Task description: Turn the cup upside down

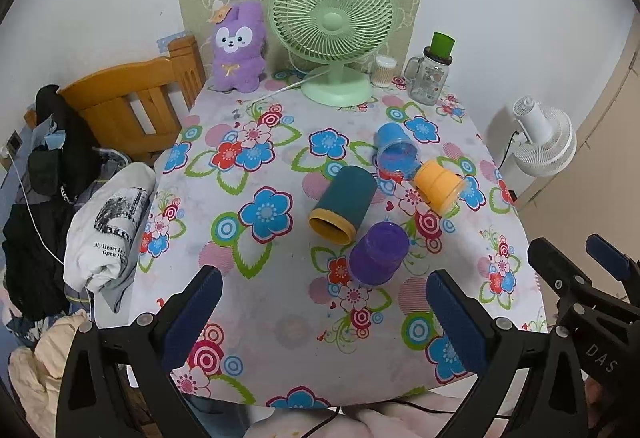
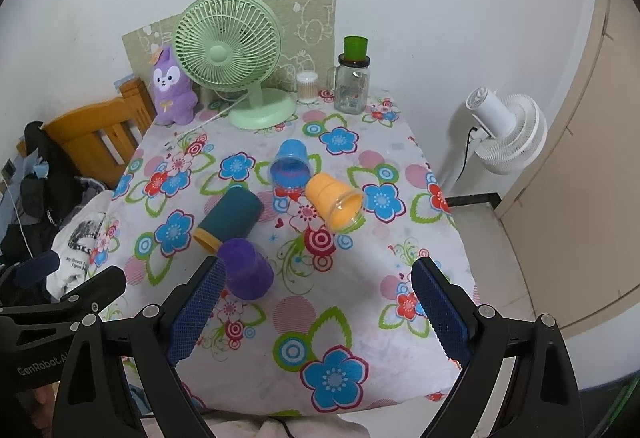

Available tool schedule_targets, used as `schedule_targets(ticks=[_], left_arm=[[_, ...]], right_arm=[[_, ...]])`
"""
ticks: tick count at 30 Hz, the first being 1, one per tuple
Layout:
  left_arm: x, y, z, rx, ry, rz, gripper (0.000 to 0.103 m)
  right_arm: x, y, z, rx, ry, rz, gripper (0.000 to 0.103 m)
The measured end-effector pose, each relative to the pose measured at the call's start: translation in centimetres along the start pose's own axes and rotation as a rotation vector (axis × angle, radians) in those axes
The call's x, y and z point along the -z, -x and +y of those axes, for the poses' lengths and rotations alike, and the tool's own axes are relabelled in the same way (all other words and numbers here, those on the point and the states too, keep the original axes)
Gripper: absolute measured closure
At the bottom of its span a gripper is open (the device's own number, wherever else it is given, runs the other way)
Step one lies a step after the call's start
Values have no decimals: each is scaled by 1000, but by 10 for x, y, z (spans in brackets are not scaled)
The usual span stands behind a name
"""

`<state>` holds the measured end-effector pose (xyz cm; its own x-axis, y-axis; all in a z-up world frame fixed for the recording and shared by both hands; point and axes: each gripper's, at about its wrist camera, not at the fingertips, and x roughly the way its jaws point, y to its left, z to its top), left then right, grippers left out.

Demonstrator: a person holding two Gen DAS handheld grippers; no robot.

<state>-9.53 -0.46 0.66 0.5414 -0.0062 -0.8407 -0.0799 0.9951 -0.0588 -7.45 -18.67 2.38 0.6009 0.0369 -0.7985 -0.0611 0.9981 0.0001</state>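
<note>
Four cups on the counter (image 1: 280, 302): purple cup (image 1: 378, 253) already inverted; teal cup (image 1: 343, 204), blue cup (image 1: 396, 150), orange cup (image 1: 438, 187) on their sides. Grip one mid-wall, rotate mouth down, set flat. Left tongs (image 1: 324, 322) and right tongs (image 2: 318, 314) both spread, empty, hovering low at near edge.

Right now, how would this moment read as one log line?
left gripper: open, empty | right gripper: open, empty | purple cup: upside down | teal cup: on its side
</note>
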Motion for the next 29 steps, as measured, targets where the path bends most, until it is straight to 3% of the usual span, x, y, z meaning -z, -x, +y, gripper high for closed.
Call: schedule_targets(ticks=[29], left_arm=[[2,2,-5,1,-5,-3,0]], right_arm=[[2,0,-1,0,3,4,8]])
